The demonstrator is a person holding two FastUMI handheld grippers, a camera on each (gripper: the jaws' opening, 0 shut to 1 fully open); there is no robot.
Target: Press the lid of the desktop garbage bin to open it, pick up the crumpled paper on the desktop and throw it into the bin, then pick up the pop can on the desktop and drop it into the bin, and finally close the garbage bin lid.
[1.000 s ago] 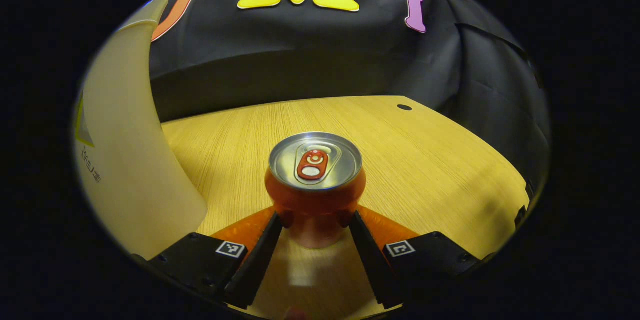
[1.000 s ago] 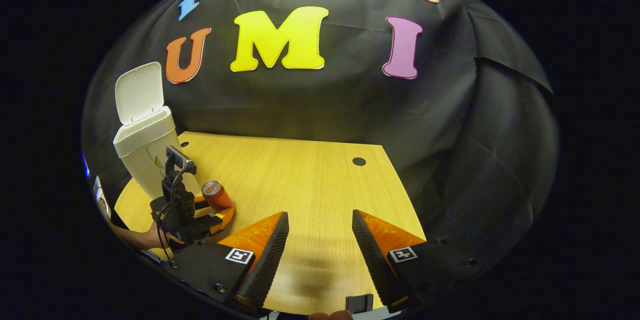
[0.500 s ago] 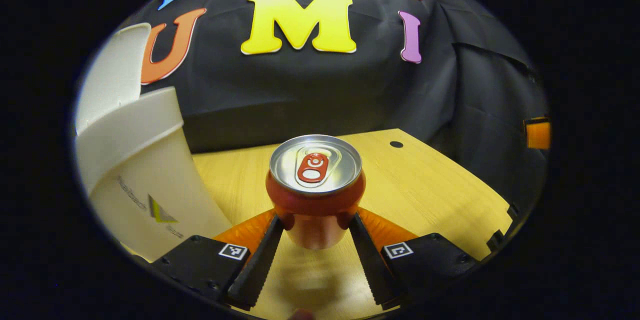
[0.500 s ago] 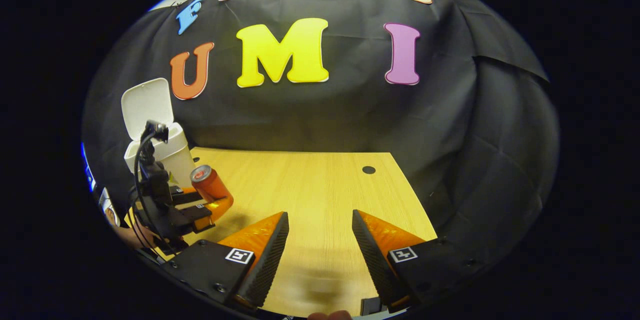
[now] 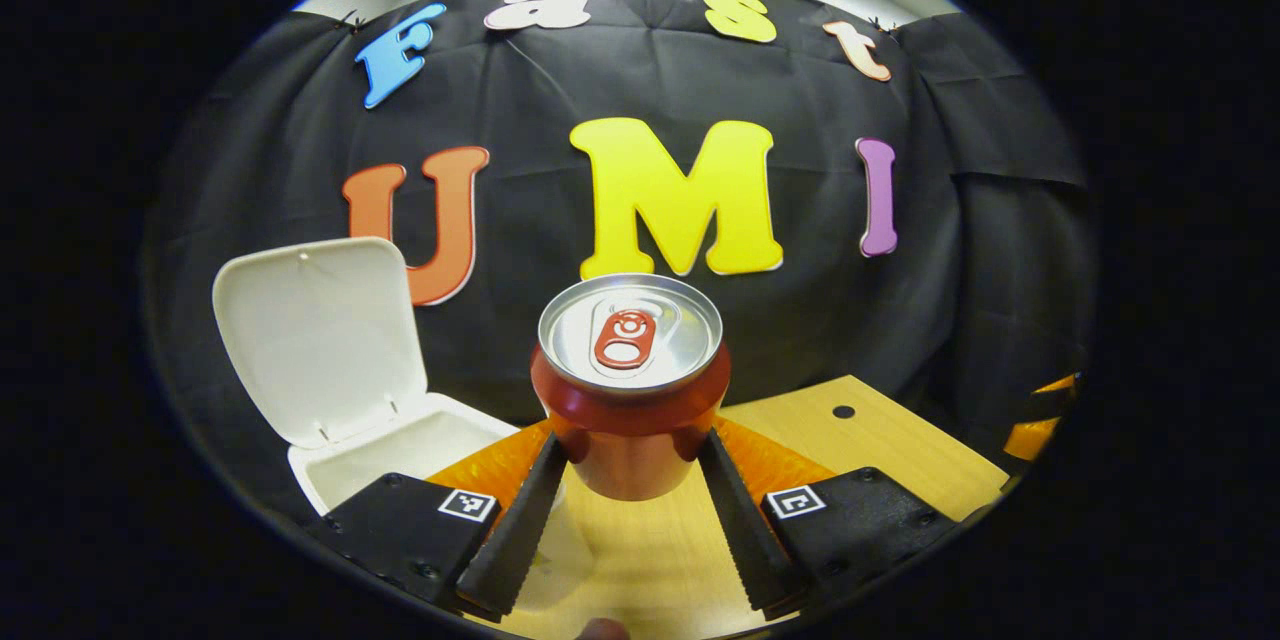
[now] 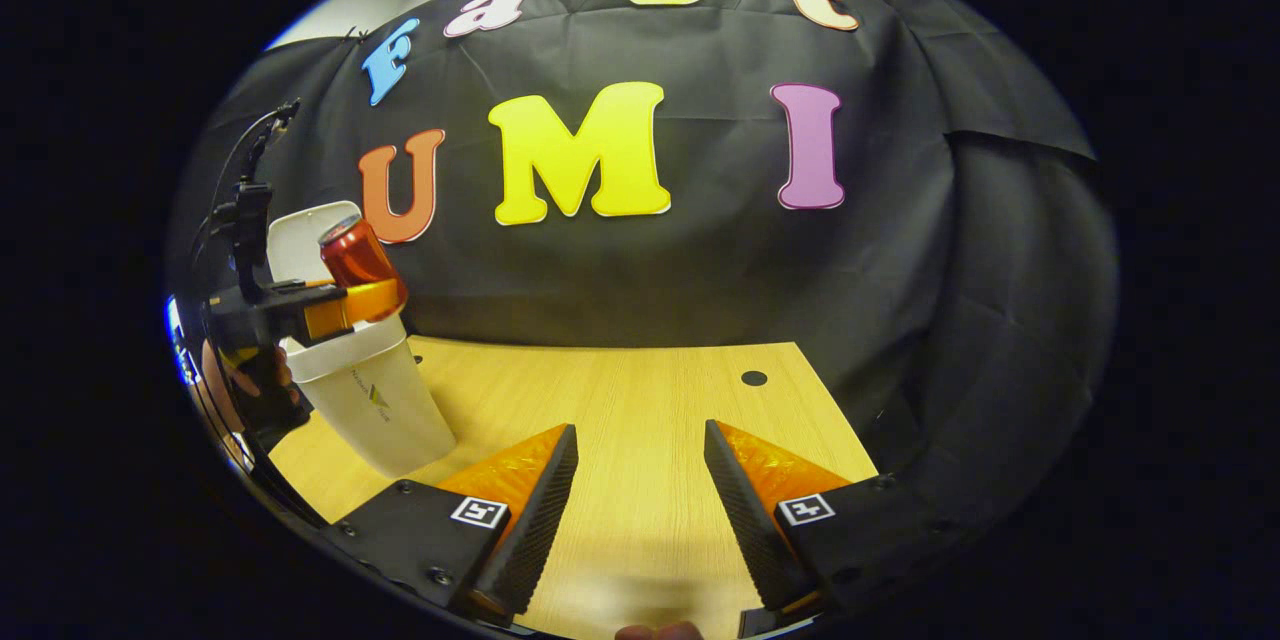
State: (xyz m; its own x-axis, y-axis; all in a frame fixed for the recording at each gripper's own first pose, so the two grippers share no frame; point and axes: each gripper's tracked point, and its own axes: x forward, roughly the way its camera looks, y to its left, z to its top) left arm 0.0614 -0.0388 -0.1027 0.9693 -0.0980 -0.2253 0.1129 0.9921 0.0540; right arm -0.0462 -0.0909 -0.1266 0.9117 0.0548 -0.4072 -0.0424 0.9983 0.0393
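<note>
An orange-red pop can (image 5: 628, 390) with a silver top is held upright between the fingers of my left gripper (image 5: 628, 465), which is shut on it, high above the table. The white garbage bin (image 5: 400, 450) stands just left of the can and below it, its lid (image 5: 318, 335) tipped up and open. In the right gripper view the same can (image 6: 355, 255) hangs by the bin's rim (image 6: 345, 350), in front of the raised lid (image 6: 295, 240), with a hand below it. My right gripper (image 6: 637, 495) hovers open over the wooden table (image 6: 640, 410), nothing between its fingers.
The wooden table (image 5: 880, 450) has a small round hole (image 6: 753, 378) near its back right corner. The black cloth wall closes off the back and right side. Part of my right gripper shows at the far right edge of the left gripper view.
My left gripper has lifted the can from table height up to the bin's rim, so the open bin now lies below it. My right gripper has drawn back and tilted up slightly, staying open.
</note>
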